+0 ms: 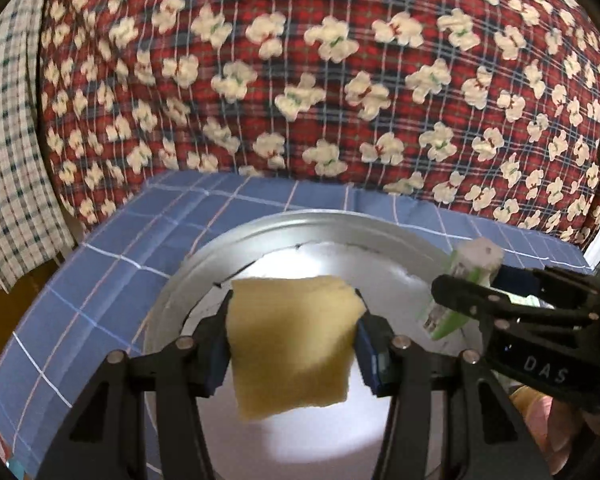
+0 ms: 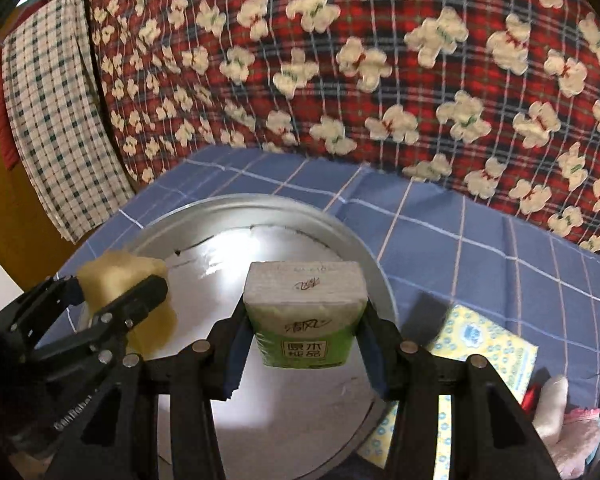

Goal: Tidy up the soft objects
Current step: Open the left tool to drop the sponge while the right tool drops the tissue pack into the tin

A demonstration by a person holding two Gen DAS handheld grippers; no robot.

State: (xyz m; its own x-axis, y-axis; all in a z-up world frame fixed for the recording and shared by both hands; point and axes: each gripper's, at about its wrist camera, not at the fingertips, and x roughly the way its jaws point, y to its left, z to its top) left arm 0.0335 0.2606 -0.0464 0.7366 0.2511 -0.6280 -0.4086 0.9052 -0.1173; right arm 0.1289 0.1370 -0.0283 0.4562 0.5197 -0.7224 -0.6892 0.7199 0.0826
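Note:
My left gripper (image 1: 294,340) is shut on a yellow sponge (image 1: 292,344), held above a round metal basin (image 1: 204,248) lined with white paper. My right gripper (image 2: 304,336) is shut on a small pack of tissues (image 2: 304,316) in green and white wrapping, also over the basin (image 2: 340,228). In the left wrist view the right gripper (image 1: 452,300) comes in from the right with the tissue pack (image 1: 472,268). Seen from the right wrist, the left gripper (image 2: 112,300) with the sponge (image 2: 120,276) hangs at the left, over the basin's left rim.
The basin rests on a blue checked sheet (image 2: 460,236). Behind it rises a red plaid quilt with white bears (image 1: 340,80). A checked cloth (image 1: 8,140) hangs at the left. A yellow patterned tissue pack (image 2: 484,344) and a pink soft item (image 2: 572,436) lie right of the basin.

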